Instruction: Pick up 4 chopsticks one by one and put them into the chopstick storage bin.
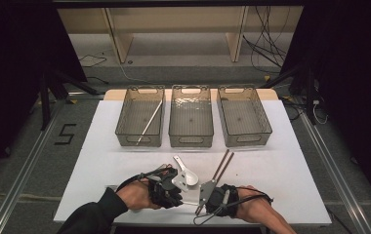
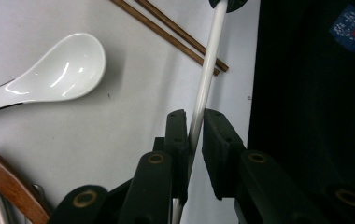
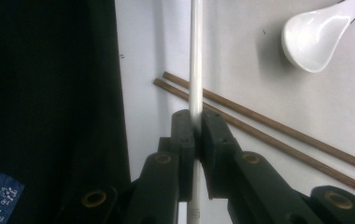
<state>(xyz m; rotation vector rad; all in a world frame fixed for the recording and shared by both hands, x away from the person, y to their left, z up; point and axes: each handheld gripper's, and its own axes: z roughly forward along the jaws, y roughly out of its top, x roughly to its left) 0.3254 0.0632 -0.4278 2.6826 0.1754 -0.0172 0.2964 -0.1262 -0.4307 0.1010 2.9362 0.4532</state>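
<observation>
White chopstick [image 3: 195, 56] clamped between both grippers at the near edge of the table.

Right gripper [image 3: 196, 122] has its jaws squeezed together on the white chopstick, which runs straight toward 12 o'clock in the right gripper view, crossing over a pair of brown chopsticks [image 3: 269, 128] that lie on the white table [image 3: 241, 51]. Left gripper [image 2: 195, 122] has the same stick between its pads; the right-hand pad seems to stand a hair off it, though the angle makes that hard to judge. A white soup spoon [image 2: 56, 72] lies at 10 o'clock of those jaws, well apart from them. In the high view the two hands meet near 6 o'clock, and three clear bins [image 1: 191, 139] stand in a row toward 12 o'clock; the left bin [image 1: 125, 126] holds another white chopstick [image 1: 149, 122].
</observation>
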